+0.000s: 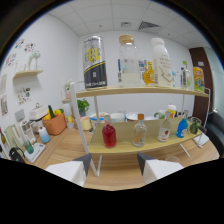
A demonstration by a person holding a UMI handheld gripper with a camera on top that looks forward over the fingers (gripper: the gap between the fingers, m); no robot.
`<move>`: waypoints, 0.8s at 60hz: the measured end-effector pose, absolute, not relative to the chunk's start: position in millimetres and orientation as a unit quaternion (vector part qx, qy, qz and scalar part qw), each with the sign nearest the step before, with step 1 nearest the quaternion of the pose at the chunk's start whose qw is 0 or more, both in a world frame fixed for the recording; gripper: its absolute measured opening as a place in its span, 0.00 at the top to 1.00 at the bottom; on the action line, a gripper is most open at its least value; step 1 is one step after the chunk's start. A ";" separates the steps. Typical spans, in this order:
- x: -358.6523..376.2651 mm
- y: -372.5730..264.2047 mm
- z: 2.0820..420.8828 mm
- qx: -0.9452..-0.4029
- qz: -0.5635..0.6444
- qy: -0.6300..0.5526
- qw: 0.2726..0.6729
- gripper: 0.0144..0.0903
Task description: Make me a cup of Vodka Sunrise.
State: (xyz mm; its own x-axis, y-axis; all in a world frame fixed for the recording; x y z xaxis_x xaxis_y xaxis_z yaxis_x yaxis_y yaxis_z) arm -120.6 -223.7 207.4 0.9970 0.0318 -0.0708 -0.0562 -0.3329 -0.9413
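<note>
A two-level wooden rack (145,91) stands just ahead of me. Its lower board carries a round bottle of red liquid (109,135), a clear bottle with a brown cap (139,133), a labelled clear bottle (164,129), a blue bottle (182,127) and a glass (194,125). On the upper board are a black and silver can (95,62), a tall clear bottle with a wooden cap (129,60), a small orange bottle (148,73) and a white bottle (161,61). My gripper (114,167) is open and holds nothing, below and short of the red bottle.
An orange pot with fruit (54,123) and a stand of glassware (27,145) sit on the wooden table to the left. Bowls and cups (118,117) stand behind the rack. A white wall shelf (27,74) hangs at the left, and a dark door (204,70) lies to the right.
</note>
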 end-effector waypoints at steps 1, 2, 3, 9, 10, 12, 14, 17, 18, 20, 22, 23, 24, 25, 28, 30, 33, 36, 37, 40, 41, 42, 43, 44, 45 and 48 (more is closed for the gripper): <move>-122.0 -218.3 208.0 -0.814 0.037 0.007 0.580 0.06; -123.3 -212.7 208.5 -0.812 0.036 0.007 0.583 0.06; -124.6 -207.5 208.8 -0.810 0.036 0.006 0.585 0.06; -130.4 -175.3 206.2 -0.804 0.030 0.003 0.594 0.07; -131.0 -170.3 205.3 -0.803 0.029 0.003 0.595 0.07; -133.4 -160.9 204.1 -0.803 0.028 0.001 0.595 0.06; -135.3 -152.0 203.1 -0.802 0.027 0.000 0.596 0.07; -137.7 -139.2 199.9 -0.802 0.026 0.000 0.597 0.12; -138.2 -135.9 198.8 -0.802 0.026 0.000 0.597 0.14; -139.7 -129.4 196.6 -0.803 0.028 0.000 0.595 0.20; -141.5 -123.8 193.4 -0.805 0.029 -0.001 0.593 0.26; -141.7 -121.5 191.5 -0.806 0.028 -0.001 0.591 0.28; -142.5 -120.9 189.4 -0.807 0.027 -0.001 0.590 0.31; -142.3 -118.3 188.0 -0.808 0.025 -0.001 0.589 0.34; -141.2 -111.4 183.1 -0.810 0.021 -0.002 0.586 0.46; -139.6 -108.3 182.2 -0.810 0.016 -0.001 0.587 0.53; -135.9 -106.0 181.0 -0.810 0.006 0.000 0.586 0.60; -134.8 -104.7 180.5 -0.810 -0.001 -0.003 0.586 0.71; -134.8 -104.4 181.1 -0.809 -0.002 -0.004 0.588 0.72; -134.8 -104.6 181.2 -0.808 -0.004 -0.005 0.589 0.72; -135.0 -104.8 181.6 -0.808 -0.003 -0.005 0.589 0.72; -135.0 -105.1 181.5 -0.808 -0.003 -0.005 0.590 0.72; -135.3 -105.1 181.6 -0.807 -0.002 -0.006 0.591 0.73; -135.6 -105.4 181.9 -0.806 -0.001 -0.006 0.592 0.73; -135.8 -105.8 181.9 -0.806 0.000 -0.007 0.592 0.73; -136.6 -106.7 182.1 -0.805 0.004 -0.012 0.593 0.73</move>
